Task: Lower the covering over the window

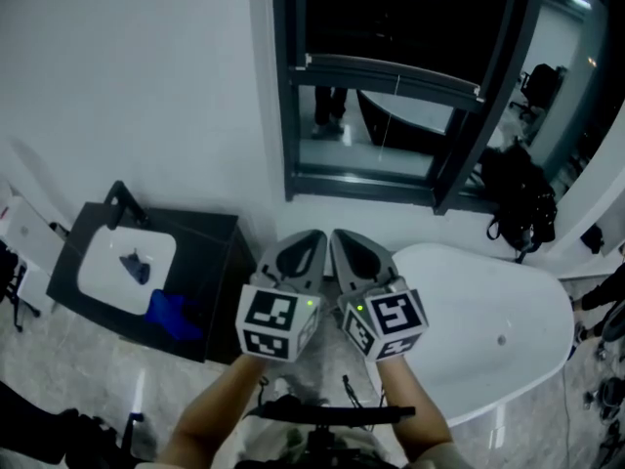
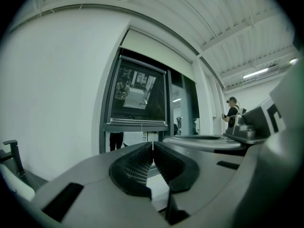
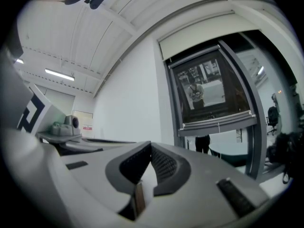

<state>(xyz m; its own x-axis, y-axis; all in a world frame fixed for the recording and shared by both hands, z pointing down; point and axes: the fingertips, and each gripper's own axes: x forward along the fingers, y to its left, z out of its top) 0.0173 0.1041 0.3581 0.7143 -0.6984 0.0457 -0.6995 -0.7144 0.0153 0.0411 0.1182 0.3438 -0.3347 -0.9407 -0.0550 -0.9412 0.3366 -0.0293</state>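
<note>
Your left tool (image 1: pixel 314 242) is pinched shut, empty. Touching its side, your right tool (image 1: pixel 340 242) is likewise shut on nothing. Both point level at the window (image 1: pixel 283 115). The blind's bottom rail (image 1: pixel 391 74) runs crosswise ahead, higher and slightly right, so the right tool looks nearer its cord (image 1: pixel 395 106).

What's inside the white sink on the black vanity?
One small dark blue item lies near the middle of the white sink; it is too small to identify. The rest of the basin looks bare. Whatever is under that item is covered.
</note>
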